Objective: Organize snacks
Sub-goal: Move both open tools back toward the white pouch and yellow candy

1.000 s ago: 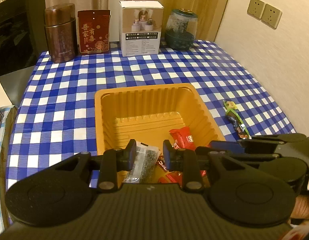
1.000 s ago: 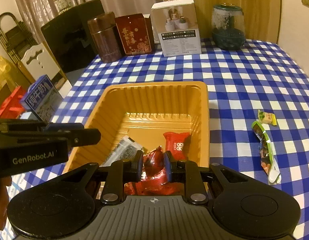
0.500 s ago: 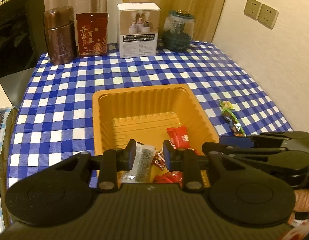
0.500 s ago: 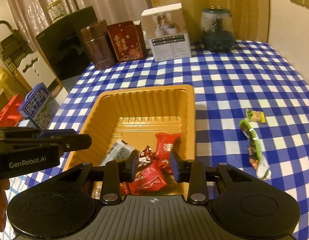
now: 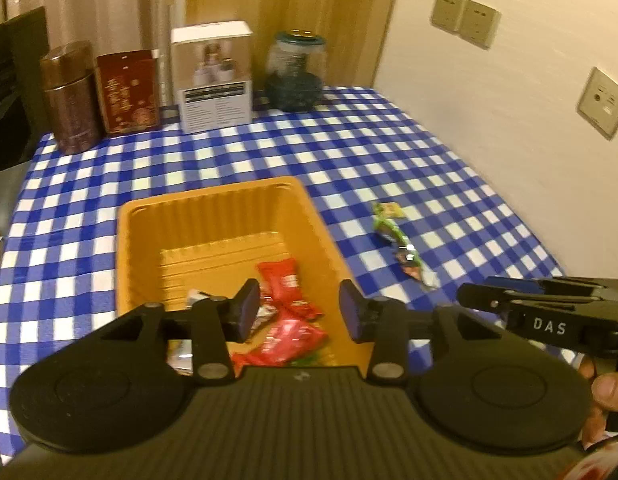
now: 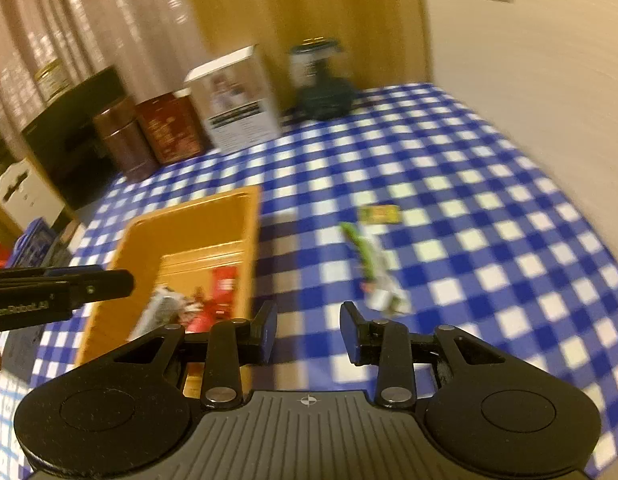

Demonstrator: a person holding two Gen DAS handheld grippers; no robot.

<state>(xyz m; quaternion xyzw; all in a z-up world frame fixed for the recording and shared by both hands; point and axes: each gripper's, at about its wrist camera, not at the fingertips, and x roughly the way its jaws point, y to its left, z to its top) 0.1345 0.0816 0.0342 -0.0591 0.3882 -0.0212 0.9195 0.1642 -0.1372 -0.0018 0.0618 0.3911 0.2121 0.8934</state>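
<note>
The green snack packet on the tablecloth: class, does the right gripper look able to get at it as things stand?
Probably yes. The right gripper is open and empty, the green snack packet lies bare on the tablecloth ahead of it, outside the orange tray.

The near end of the orange tray [image 5: 213, 216] is hidden behind the left gripper [image 5: 295, 310]. Lettering on the white box [image 6: 237, 100] is blurred beyond reading.

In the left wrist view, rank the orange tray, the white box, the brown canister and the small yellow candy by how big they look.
1. orange tray, largest by far
2. white box
3. brown canister
4. small yellow candy, smallest

The box and canister stand farther back, so their true sizes against the tray are unsure.
</note>
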